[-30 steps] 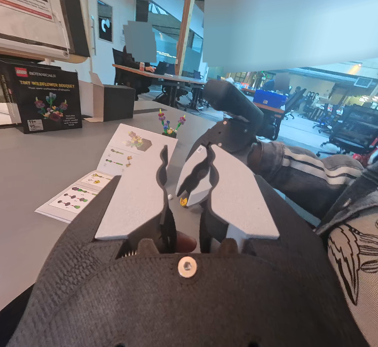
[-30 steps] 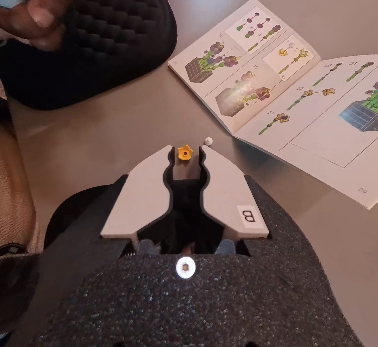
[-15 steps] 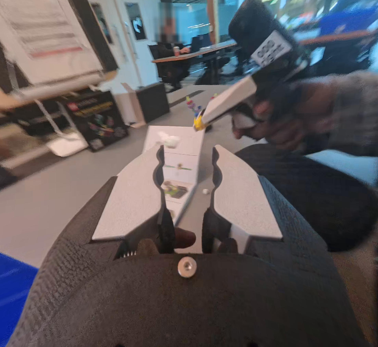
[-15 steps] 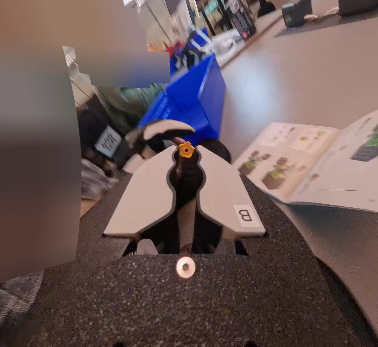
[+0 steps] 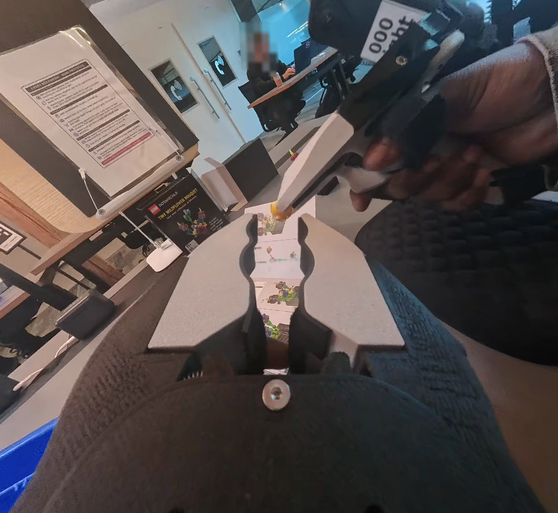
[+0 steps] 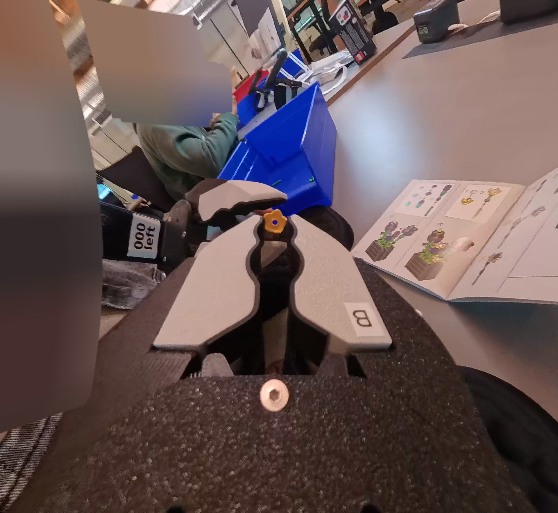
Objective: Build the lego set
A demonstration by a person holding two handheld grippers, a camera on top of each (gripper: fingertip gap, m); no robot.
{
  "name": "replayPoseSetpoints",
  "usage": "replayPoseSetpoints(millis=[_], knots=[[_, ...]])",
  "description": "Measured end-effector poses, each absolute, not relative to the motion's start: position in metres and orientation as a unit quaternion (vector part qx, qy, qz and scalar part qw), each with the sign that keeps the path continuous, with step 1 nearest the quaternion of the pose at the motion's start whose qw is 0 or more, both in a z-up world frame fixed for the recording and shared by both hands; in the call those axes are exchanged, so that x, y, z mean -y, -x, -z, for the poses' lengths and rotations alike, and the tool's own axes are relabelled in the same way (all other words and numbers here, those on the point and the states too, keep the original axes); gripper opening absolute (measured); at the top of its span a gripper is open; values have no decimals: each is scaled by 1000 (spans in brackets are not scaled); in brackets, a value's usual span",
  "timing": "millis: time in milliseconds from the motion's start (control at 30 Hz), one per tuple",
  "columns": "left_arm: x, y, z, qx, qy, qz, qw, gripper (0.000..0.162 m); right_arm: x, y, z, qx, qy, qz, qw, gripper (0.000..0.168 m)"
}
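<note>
My right gripper (image 6: pixel 274 218) is shut on a small yellow flower piece (image 6: pixel 274 224) and holds it at its tips, up off the table. In the left wrist view the right gripper (image 5: pixel 283 204) comes in from the upper right, with the yellow piece (image 5: pixel 279 207) just beyond my left fingertips. My left gripper (image 5: pixel 277 222) is open and empty. It also shows in the right wrist view (image 6: pixel 241 201), just past the piece. The open instruction booklet (image 6: pixel 437 241) lies on the grey table (image 6: pixel 422 111).
A blue bin (image 6: pixel 290 151) stands on the table behind the grippers. A black set box (image 5: pixel 184 217) and an open black carton (image 5: pixel 247 166) stand at the far side. A black textured pad (image 5: pixel 453 272) lies at the right. People sit in the background.
My right gripper shut on the yellow flower piece on the table and lifted it. Both grippers rose and turned toward each other, so the piece now sits just in front of the left tips.
</note>
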State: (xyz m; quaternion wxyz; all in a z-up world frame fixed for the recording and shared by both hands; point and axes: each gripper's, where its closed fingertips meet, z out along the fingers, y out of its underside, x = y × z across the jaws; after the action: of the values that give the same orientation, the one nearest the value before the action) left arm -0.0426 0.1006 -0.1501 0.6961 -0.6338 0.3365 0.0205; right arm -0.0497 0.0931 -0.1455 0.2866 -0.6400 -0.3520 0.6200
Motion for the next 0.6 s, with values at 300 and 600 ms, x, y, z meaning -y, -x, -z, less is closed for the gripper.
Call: replayPoseSetpoints(millis=[300, 600], knots=[[-101, 38, 150, -340, 634, -18, 695, 13, -90, 53, 147, 371, 645, -600, 294, 14], [-101, 40, 151, -331, 640, -8, 693, 12, -87, 55, 146, 387, 647, -586, 297, 14]])
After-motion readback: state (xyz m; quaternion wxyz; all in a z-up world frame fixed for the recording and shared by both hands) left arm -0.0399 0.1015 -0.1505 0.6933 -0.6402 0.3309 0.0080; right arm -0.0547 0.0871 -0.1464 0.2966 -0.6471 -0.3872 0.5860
